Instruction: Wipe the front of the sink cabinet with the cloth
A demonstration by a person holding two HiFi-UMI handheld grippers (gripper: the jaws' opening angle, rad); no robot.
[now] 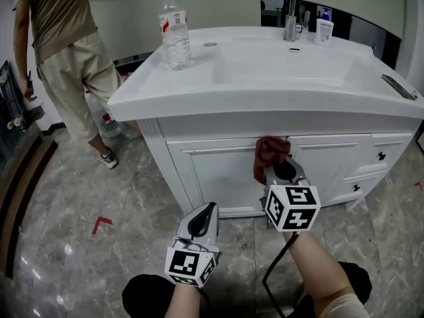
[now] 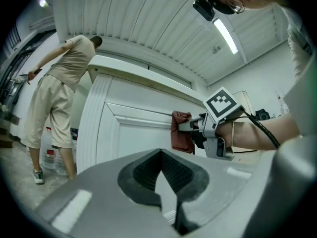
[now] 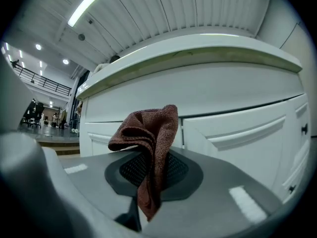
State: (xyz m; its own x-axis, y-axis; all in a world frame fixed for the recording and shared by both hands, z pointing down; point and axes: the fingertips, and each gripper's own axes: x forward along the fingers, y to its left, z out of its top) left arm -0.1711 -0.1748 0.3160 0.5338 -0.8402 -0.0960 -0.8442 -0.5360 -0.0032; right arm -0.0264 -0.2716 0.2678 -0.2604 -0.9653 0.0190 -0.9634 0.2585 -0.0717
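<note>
The white sink cabinet (image 1: 218, 171) stands in front of me, its panelled doors facing me. My right gripper (image 1: 276, 169) is shut on a reddish-brown cloth (image 1: 269, 152), holding it up by the top of the doors near the middle seam. In the right gripper view the cloth (image 3: 148, 138) hangs crumpled from the shut jaws, with the cabinet front (image 3: 237, 133) just behind it. My left gripper (image 1: 207, 211) hangs lower and to the left, shut and holding nothing. The left gripper view shows the cloth (image 2: 182, 132) close against the door (image 2: 129, 138); whether they touch is unclear.
A water bottle (image 1: 175, 30) stands on the counter's left side and a faucet (image 1: 294, 8) at the back. A person (image 1: 66, 52) stands to the left of the cabinet, with bottles (image 1: 106, 114) on the grey marble floor beside them. Drawers with dark knobs (image 1: 381, 156) are at the right.
</note>
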